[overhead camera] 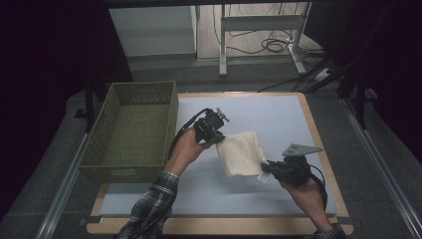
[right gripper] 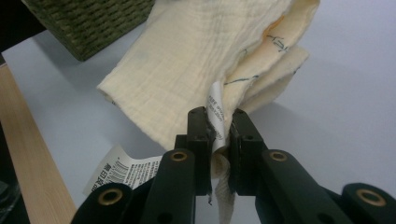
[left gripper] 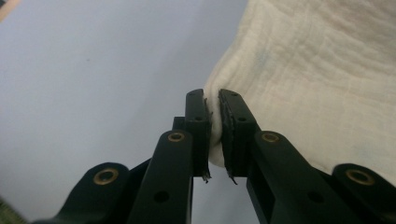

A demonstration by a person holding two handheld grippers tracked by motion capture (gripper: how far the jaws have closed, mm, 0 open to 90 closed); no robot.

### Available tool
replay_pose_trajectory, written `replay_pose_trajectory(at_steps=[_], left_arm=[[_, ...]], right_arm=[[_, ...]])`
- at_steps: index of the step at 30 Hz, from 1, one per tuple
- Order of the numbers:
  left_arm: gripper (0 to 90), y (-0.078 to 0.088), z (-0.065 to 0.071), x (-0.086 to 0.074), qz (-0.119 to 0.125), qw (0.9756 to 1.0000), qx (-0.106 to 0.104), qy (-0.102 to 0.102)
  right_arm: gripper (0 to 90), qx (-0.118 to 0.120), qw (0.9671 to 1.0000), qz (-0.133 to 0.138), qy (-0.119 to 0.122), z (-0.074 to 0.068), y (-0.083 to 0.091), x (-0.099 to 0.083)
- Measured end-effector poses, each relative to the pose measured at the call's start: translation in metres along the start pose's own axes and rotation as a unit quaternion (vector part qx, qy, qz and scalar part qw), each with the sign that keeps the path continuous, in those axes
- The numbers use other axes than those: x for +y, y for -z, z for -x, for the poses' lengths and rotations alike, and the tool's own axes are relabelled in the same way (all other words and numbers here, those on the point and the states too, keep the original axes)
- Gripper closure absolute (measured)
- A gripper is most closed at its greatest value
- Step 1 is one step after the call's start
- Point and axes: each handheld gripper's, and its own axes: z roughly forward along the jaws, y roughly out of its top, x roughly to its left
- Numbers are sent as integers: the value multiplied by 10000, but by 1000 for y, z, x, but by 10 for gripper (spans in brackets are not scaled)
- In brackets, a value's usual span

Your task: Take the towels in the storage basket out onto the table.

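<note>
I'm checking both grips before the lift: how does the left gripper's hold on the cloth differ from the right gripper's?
The left gripper pinches a plain folded edge of the cream cloth, while the right gripper also clamps the cloth's white care label. In the high view the left gripper holds the cloth's far corner near the green basket; the right gripper holds the near corner. Both are shut on the cloth.

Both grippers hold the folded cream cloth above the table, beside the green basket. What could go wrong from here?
1. The right gripper pinches the folded cream muslin cloth at its white care label, close to the edge, so the corner may slip out.
2. The left gripper also holds only a thin edge.
3. The hanging layers could open, or catch the rim of the green woven basket.
</note>
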Motion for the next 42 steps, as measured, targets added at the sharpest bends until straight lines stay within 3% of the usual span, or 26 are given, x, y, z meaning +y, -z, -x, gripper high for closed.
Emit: replay_pose_trajectory(at_steps=[20,31,42], left_arm=[[826,55,-31,-31,-12,9987,444,246],[827,93,-50,-49,34,9966,725,395],[828,115,-69,-72,32,9934,961,623]], right_arm=[[806,270,9990,87,344,-31,-32,49],[805,454,9976,169,495,-49,-48,82],[805,547,9962,206,652,-67,-71,108]])
